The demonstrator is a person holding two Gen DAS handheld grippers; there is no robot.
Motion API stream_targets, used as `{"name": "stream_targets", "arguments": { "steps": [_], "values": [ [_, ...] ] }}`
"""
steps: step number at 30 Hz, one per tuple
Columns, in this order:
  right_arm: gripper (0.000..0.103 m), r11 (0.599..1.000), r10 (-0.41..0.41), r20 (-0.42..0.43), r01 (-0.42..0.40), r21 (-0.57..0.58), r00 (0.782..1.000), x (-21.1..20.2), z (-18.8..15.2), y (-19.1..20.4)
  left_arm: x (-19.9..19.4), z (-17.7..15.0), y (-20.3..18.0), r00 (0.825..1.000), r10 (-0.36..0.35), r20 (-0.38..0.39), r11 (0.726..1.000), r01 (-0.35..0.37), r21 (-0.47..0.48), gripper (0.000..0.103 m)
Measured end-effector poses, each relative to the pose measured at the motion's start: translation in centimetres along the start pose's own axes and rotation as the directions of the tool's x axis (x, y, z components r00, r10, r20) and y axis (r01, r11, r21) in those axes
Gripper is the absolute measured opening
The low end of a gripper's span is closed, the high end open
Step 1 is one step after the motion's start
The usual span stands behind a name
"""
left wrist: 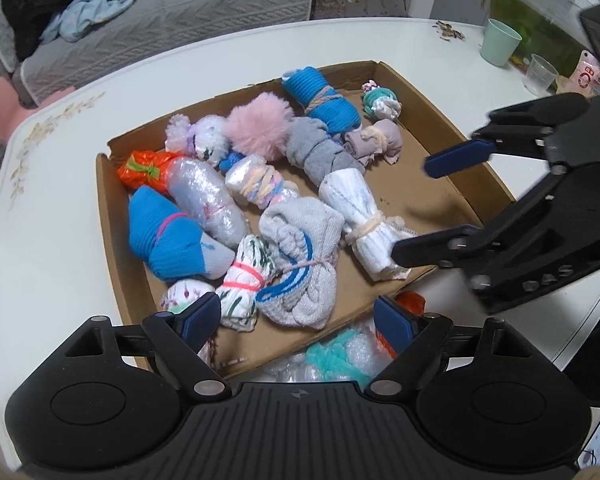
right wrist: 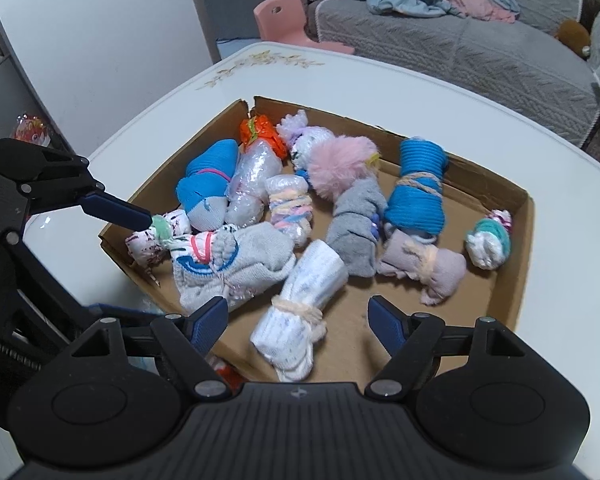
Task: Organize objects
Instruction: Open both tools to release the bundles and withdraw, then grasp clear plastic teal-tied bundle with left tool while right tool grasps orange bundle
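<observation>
Nearest the camera in the left wrist view, a plastic bundle with teal yarn (left wrist: 332, 354) is seen lying on the tabletop (left wrist: 60, 240), just outside the near wall of the cardboard tray (left wrist: 440, 200). The left claw (left wrist: 296, 320) is held spread above it, and nothing is pinched between its pads.

The right claw (right wrist: 298, 322) is spread wide too. It is held over the near edge of the tray, above a white sock roll tied with cream yarn (right wrist: 296, 320), but the roll is not squeezed.

Most of the work looks done. Many rolled bundles are already laid inside the tray: a blue sock roll (left wrist: 168, 236), an orange packet (left wrist: 144, 168), a pink fluffy ball (left wrist: 256, 124), a grey sock roll (left wrist: 316, 152), a blue ribbed roll (left wrist: 320, 98) and a small teal and white bundle (left wrist: 380, 100) at the far right corner. Free room is left on the right side of the tray floor.

The bundle outside the tray seems to be what is left. Something orange is seen beside it, but what it is cannot be told.
</observation>
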State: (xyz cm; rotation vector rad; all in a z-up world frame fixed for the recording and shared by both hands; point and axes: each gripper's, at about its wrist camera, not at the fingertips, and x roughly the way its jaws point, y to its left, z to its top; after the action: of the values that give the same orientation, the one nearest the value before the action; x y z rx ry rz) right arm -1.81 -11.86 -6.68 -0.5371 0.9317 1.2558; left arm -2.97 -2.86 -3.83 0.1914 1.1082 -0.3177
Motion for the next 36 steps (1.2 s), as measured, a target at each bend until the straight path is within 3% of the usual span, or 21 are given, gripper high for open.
{"name": "stream_targets", "arguments": {
  "steps": [6,14,24,30,32,34,36],
  "values": [
    [0.076,1.000,0.000,-0.003,0.000,-0.021,1.000,-1.4,-1.6,0.9,-0.8,-1.1,0.1,1.000,-0.009,0.007,0.999,0.010,-0.054,0.088],
    [0.078,0.993,0.009,0.008,-0.008,-0.121,1.000,-3.5,-4.8,3.7,-3.0,-3.6,0.8,0.999,-0.008,0.048,0.978,0.018,-0.209,0.093],
    [0.075,0.975,0.014,-0.013,-0.016,-0.220,1.000,0.0,-5.8,6.4,-0.2,-6.0,0.8,0.999,-0.033,0.004,0.962,0.033,-0.272,0.094],
    [0.065,0.966,0.012,-0.028,-0.019,-0.259,1.000,1.8,-6.2,7.3,0.0,-6.0,1.1,0.999,-0.040,0.008,0.957,0.040,-0.288,0.094],
    [0.056,0.966,0.004,-0.022,-0.009,-0.259,1.000,1.8,-6.2,7.3,0.0,-6.1,1.3,0.999,-0.046,0.008,0.954,0.046,-0.298,0.094],
    [0.038,0.973,0.006,-0.028,-0.013,-0.232,1.000,1.6,-6.0,6.8,0.0,-6.0,1.4,0.999,-0.048,0.010,0.951,0.049,-0.305,0.094],
    [0.034,0.980,0.007,-0.038,-0.014,-0.200,0.999,1.1,-6.1,6.2,0.1,-5.9,1.2,0.999,-0.049,0.018,0.951,0.052,-0.304,0.094]
  ]
}}
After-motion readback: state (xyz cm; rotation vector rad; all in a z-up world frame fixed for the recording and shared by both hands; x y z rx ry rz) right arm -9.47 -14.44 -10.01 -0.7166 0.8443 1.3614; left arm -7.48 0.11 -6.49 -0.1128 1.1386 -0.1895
